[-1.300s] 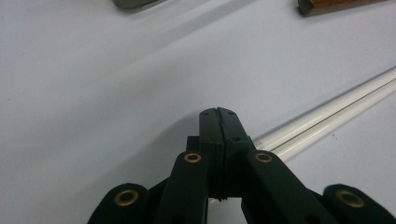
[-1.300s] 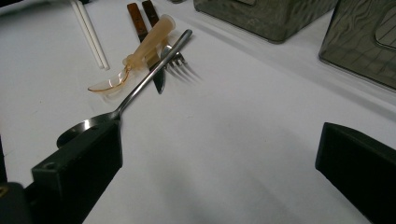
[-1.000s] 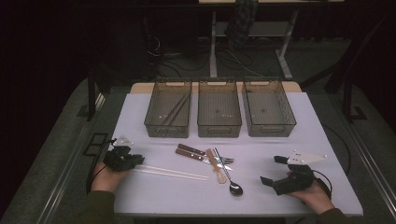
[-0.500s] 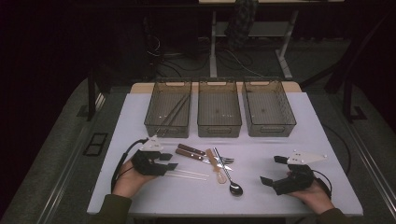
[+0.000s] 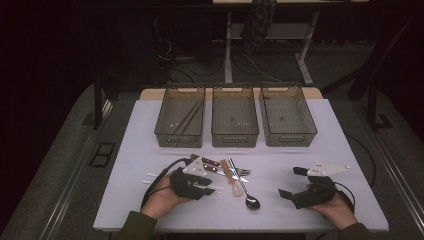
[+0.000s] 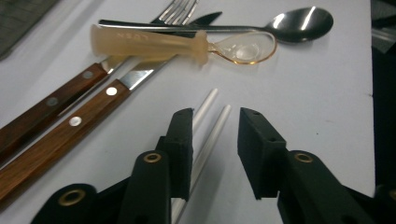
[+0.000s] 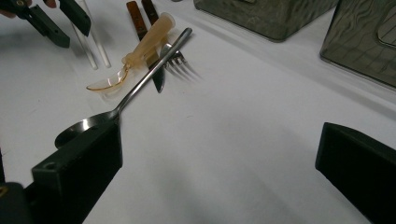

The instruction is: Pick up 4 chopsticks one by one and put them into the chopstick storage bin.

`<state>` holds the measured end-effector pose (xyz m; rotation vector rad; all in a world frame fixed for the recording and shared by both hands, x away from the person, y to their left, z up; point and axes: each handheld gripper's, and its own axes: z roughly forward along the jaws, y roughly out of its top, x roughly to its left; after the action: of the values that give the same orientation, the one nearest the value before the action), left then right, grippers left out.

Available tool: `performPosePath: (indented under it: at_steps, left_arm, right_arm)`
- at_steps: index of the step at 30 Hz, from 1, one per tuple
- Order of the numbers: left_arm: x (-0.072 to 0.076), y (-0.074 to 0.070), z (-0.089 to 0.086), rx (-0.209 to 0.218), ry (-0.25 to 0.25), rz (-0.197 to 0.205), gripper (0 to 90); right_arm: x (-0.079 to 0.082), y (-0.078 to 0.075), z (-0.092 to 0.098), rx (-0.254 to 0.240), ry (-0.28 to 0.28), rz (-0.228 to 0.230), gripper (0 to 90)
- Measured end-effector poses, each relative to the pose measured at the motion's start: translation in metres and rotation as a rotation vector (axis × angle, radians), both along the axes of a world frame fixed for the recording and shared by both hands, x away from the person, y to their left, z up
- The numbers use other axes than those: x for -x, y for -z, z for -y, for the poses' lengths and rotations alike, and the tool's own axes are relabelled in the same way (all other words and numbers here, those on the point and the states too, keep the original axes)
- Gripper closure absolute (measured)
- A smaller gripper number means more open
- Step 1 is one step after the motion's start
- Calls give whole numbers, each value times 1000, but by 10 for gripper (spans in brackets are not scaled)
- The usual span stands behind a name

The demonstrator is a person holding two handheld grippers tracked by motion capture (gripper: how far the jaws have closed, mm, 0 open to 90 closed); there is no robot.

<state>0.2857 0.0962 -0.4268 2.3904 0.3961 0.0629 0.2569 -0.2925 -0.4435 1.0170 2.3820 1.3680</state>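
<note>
Two white chopsticks [image 6: 218,122] lie side by side on the white table [image 5: 325,145]. My left gripper [image 6: 215,116] is low over their tips, open; its jaws have just been closing. One stick lies in the gap and the other runs under the left jaw, and the pads press on neither. In the high view the left gripper [image 5: 211,184] sits just left of the cutlery pile. My right gripper [image 5: 289,182] rests at the front right. Its jaws [image 7: 219,140] are open wide with nothing between them, and the metal spoon [image 7: 144,81] lies just beyond the left one.
An amber plastic spoon [image 6: 154,42], the metal spoon [image 5: 248,199] and a wood-handled knife and fork [image 6: 60,121] lie crossed at mid-table. Three mesh bins stand behind: the left bin [image 5: 179,137] holds dark chopsticks; the middle [image 5: 235,137] and right [image 5: 290,137] bins look bare.
My left hand has slid right along the white chopsticks, from the table's left side up to the cutlery pile. The right hand has kept still.
</note>
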Motion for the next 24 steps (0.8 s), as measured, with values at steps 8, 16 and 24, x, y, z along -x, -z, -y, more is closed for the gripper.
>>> performPosePath:
  at_steps: [8, 16, 24]
  left_arm:
    - [-3, 9, 5, -50, 20, 0, 731]
    - [-4, 12, 4, -51, 13, -1, 787]
    - [-5, 12, 4, -40, 15, -14, 819]
  right_arm:
    - [0, 0, 0, -1, -1, -1, 5]
    - [0, 0, 0, -2, -3, 0, 5]
    - [0, 0, 0, 0, -4, -2, 5]
